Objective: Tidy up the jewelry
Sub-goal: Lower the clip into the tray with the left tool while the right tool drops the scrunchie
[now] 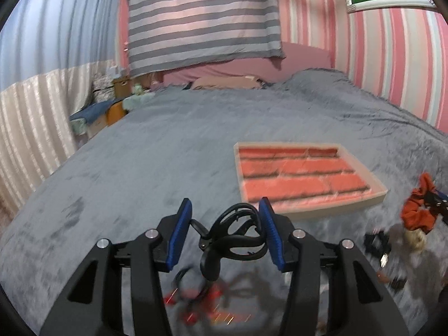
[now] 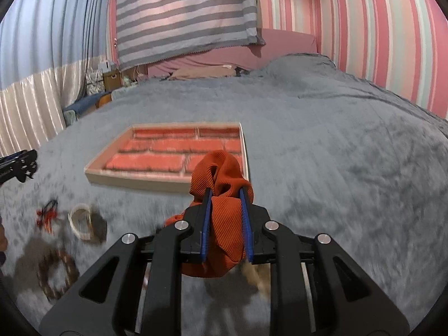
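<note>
My left gripper (image 1: pixel 225 218) is shut on a black claw hair clip (image 1: pixel 232 235) and holds it above the grey blanket, left of and nearer than the tray. The beige tray (image 1: pixel 364 168) with a red divided lining lies on the bed; it also shows in the right wrist view (image 2: pixel 109 177). My right gripper (image 2: pixel 225 196) is shut on an orange ribbed scrunchie (image 2: pixel 221 179), held above the blanket near the tray's near right corner. The scrunchie and right gripper show in the left wrist view (image 1: pixel 417 210) at the right.
Loose pieces lie on the blanket (image 2: pixel 336 168): a cream bangle (image 2: pixel 81 221), a brown beaded bracelet (image 2: pixel 56 274), a red-black item (image 2: pixel 46 214), a small black clip (image 1: pixel 375 242) and a blond hairpiece (image 1: pixel 417 239). Pillows and a striped sheet are at the headboard.
</note>
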{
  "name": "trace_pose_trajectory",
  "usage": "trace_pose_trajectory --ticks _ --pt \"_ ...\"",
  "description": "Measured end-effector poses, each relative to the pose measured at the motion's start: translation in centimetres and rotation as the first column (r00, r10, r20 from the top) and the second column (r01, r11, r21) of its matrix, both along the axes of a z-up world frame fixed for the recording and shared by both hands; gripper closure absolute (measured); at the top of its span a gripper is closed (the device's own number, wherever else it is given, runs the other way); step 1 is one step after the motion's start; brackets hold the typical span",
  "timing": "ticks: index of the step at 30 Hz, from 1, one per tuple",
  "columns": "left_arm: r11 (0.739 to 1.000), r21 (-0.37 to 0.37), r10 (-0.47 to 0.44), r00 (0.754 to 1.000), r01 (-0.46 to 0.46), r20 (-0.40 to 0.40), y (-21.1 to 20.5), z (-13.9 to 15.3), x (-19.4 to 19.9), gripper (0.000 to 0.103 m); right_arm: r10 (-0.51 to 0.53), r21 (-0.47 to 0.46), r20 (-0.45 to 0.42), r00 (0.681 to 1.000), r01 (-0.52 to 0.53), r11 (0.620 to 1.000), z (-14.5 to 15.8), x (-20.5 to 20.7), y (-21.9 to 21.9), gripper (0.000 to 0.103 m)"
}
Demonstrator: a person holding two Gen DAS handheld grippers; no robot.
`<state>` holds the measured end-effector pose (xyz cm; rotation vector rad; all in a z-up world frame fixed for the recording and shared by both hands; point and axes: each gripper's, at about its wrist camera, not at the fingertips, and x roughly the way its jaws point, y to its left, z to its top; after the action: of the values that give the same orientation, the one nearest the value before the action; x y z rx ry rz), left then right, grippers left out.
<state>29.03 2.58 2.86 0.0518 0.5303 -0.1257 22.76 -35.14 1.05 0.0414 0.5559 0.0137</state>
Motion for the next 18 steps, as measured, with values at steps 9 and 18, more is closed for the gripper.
trace_pose_trajectory --ticks 9,18 --pt "0.999 -0.021 -0.05 0.999 0.05 -0.011 -5.4 1.9 10.5 0.053 0.025 -0.012 0.009 1.0 -0.025 1.0 1.3 12.1 1.6 0.083" --pt "1.0 0.012 -0.019 0.99 0.021 -0.139 -9.4 -2.1 21.8 0.054 -0.008 -0.041 -0.089 0.996 0.005 0.999 -1.8 23.9 2.3 0.083"
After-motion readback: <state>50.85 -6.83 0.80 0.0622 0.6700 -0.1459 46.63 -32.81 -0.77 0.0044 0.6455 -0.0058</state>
